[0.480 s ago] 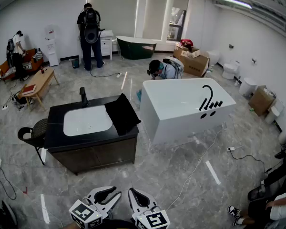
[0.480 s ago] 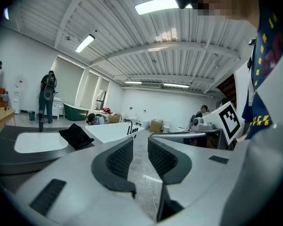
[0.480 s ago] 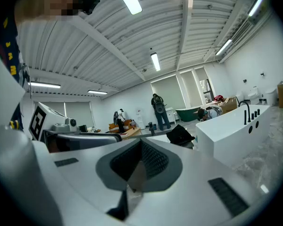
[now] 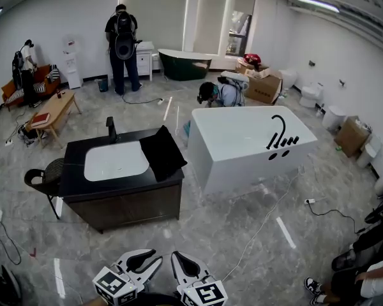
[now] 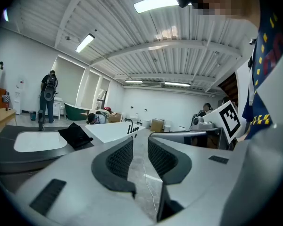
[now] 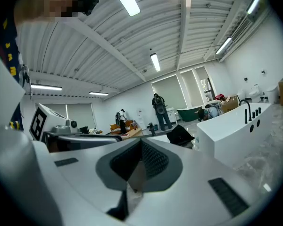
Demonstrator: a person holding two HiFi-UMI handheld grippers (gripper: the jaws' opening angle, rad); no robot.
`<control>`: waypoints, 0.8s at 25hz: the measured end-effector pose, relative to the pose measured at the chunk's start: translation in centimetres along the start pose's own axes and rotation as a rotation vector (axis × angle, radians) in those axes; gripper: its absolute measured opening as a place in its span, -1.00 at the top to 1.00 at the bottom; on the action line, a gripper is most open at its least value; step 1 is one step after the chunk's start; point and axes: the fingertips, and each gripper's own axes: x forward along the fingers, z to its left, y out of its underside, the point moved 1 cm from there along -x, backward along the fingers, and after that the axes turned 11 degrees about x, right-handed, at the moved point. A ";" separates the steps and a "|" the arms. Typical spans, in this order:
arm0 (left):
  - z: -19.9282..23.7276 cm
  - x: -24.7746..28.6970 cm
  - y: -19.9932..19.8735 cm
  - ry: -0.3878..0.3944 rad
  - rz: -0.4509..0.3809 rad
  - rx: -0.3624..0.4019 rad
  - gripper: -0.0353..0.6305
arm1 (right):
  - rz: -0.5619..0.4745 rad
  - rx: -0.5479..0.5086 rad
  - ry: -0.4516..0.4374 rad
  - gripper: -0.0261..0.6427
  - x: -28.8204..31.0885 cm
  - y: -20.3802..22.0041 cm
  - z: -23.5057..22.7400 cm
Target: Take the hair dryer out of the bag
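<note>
Little moved; black bag [image 4: 163, 152] on vanity [image 4: 124, 199], bathtub [image 4: 242, 148] near, cable [image 4: 269, 218] across floor [image 4: 204, 231].

**Three lenses, one bathroom showroom: a head camera looks down from above, two gripper cameras look out from low down.**

The head view faces forward and steeply down over the grey marble-pattern tiled floor [image 4: 230, 234]. The left gripper [image 4: 154, 258] and right gripper [image 4: 179, 260] lie at its bottom edge, and the furniture stands well off. Each gripper view looks roughly level along its own jaws, which fill the foreground, with the ceiling overhead and the other gripper at its inner edge. All three views share the black vanity cabinet with a white basin [image 4: 115, 161], the black cloth bag [image 4: 163, 152] lying on it, the white rectangular freestanding bathtub [image 4: 242, 164] and a distant standing person wearing a backpack [image 4: 121, 43].
</note>
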 end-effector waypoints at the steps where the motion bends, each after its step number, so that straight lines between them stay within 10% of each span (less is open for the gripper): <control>1: -0.3 0.3 -0.2 0.004 -0.002 -0.007 0.59 | -0.007 0.008 0.001 0.90 -0.3 -0.2 -0.3; 20: -5.2 4.3 1.2 -0.031 0.056 -0.046 0.59 | 0.070 0.094 0.021 0.89 -4.5 1.3 -6.6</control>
